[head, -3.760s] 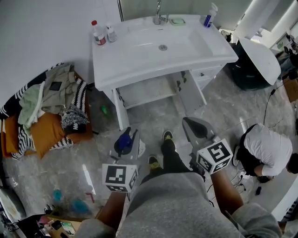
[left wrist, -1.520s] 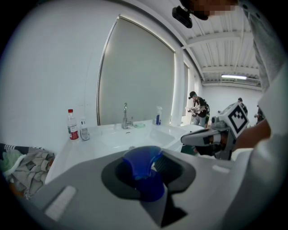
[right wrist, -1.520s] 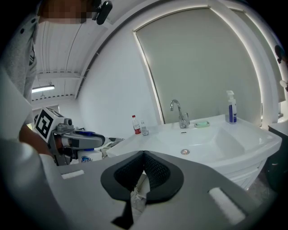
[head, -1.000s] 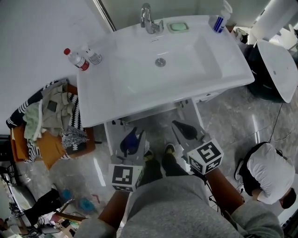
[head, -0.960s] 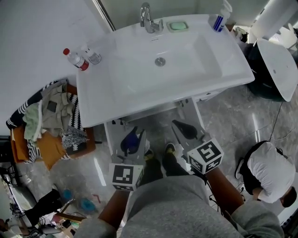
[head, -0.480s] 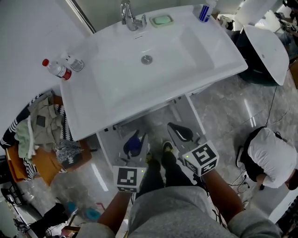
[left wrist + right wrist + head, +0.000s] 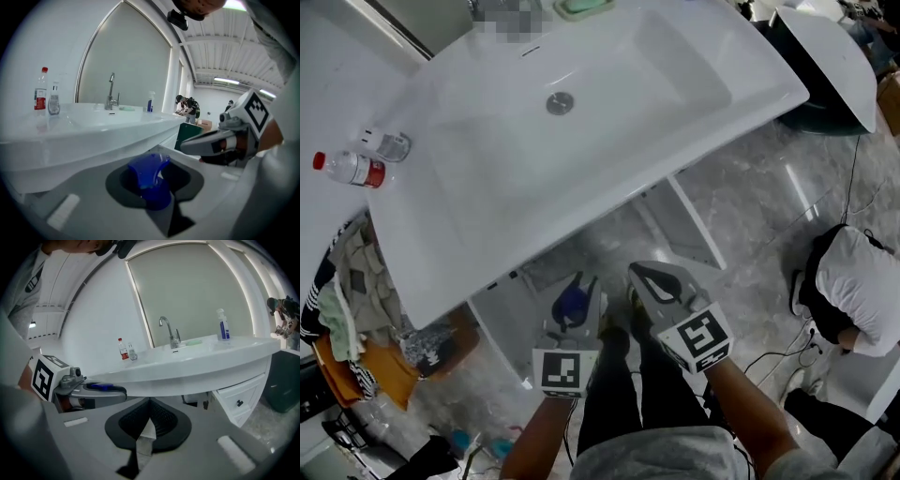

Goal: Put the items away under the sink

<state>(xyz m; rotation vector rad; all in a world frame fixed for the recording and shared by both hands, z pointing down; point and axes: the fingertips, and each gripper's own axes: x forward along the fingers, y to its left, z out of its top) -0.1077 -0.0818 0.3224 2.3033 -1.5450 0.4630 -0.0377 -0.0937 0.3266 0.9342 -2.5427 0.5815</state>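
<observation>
My left gripper (image 7: 575,292) is shut on a blue plastic item (image 7: 572,302), which fills the gap between its jaws in the left gripper view (image 7: 149,177). My right gripper (image 7: 642,278) is shut, with a thin white packet (image 7: 144,434) pinched between its dark pads. Both are held side by side, low in front of the white sink (image 7: 750,103), pointing at the open cabinet (image 7: 609,242) beneath it. Each gripper shows in the other's view: the right one (image 7: 187,144) and the left one (image 7: 110,390).
Two small bottles (image 7: 356,169) lie on the sink's left rim, and a green soap dish (image 7: 586,7) sits at the back. An open cabinet door (image 7: 694,220) stands to the right. A person in white (image 7: 862,291) crouches at right. A laundry pile (image 7: 347,309) lies left.
Both grippers have dropped lower toward the open cabinet, and the head view has closed in on the sink. The blue item stays held in the left gripper.
</observation>
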